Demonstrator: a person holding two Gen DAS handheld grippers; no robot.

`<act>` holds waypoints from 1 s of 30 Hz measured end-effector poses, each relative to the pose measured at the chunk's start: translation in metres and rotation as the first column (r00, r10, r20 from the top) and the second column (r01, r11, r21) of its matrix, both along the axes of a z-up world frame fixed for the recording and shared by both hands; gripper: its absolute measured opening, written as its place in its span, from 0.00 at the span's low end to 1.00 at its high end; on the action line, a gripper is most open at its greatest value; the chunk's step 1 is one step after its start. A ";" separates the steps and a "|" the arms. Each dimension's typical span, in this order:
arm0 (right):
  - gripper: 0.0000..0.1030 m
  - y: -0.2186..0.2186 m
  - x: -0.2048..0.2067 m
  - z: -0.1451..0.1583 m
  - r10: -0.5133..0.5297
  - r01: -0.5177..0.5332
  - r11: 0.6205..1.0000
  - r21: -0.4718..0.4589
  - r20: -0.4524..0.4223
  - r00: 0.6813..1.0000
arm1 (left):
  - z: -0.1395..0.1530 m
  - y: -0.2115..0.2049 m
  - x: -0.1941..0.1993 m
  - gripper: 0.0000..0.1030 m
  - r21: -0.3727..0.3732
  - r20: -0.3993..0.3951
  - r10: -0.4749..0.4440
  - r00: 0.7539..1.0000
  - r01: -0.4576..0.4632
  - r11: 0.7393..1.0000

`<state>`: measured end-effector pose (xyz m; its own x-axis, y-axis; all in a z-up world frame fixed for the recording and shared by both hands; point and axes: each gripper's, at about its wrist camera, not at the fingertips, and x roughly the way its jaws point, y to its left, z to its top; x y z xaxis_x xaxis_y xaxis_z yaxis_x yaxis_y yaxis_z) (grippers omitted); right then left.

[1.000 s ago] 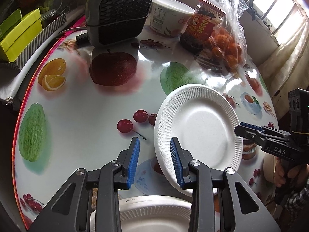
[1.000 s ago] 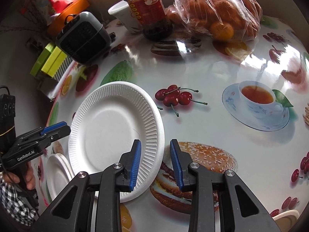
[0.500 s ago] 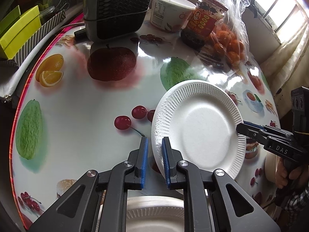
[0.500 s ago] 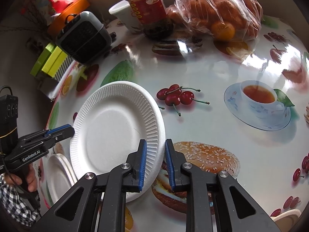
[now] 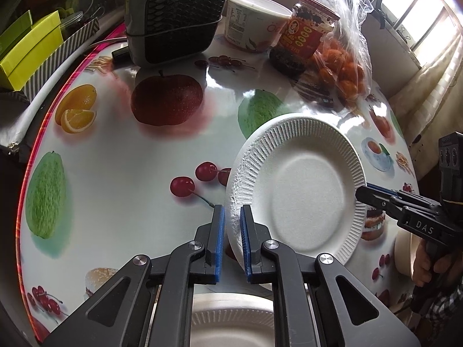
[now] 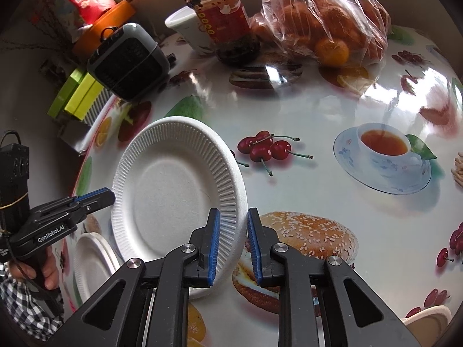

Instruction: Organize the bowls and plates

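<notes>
The light, easily bent paper plate point(image 5: 301, 190) tilts between both grippers: the left gripper point(image 5: 231, 241) jaws pinch its ribbed rim at 7 o'clock, while the right gripper point(image 6: 233, 244) jaws straddle the opposite rim narrowly, contact unclear.

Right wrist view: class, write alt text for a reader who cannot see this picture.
The right gripper has its blue-padded fingers closed around the rim of a white ribbed paper plate, tilted above a glossy fruit-print table, while the left gripper meets the opposite rim. Behind stand a red-labelled glass jar, a clear bag of oranges and a grey desk fan.
</notes>
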<state>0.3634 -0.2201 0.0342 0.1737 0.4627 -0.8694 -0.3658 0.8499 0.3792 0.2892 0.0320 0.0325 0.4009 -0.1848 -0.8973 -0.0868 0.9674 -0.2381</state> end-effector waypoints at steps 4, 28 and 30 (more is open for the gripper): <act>0.18 0.000 -0.003 0.007 -0.002 0.002 1.000 0.000 0.015 1.000 | 0.004 -0.001 -0.002 0.11 0.000 0.006 -0.003 1.000 0.003 1.000; 0.18 0.005 -0.043 0.052 0.020 -0.022 0.999 0.032 0.073 0.997 | 0.041 0.012 -0.044 0.11 -0.016 0.085 0.008 0.996 -0.007 1.000; 0.18 0.007 -0.048 0.054 0.025 -0.028 0.999 0.034 0.077 0.997 | 0.043 0.014 -0.050 0.11 -0.015 0.088 0.012 0.996 -0.010 1.000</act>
<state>0.3155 -0.2131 0.0885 0.2263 0.4979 -0.8372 -0.4174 0.8262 0.3785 0.2391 0.0457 0.0751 0.4800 -0.1924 -0.8559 -0.0755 0.9630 -0.2588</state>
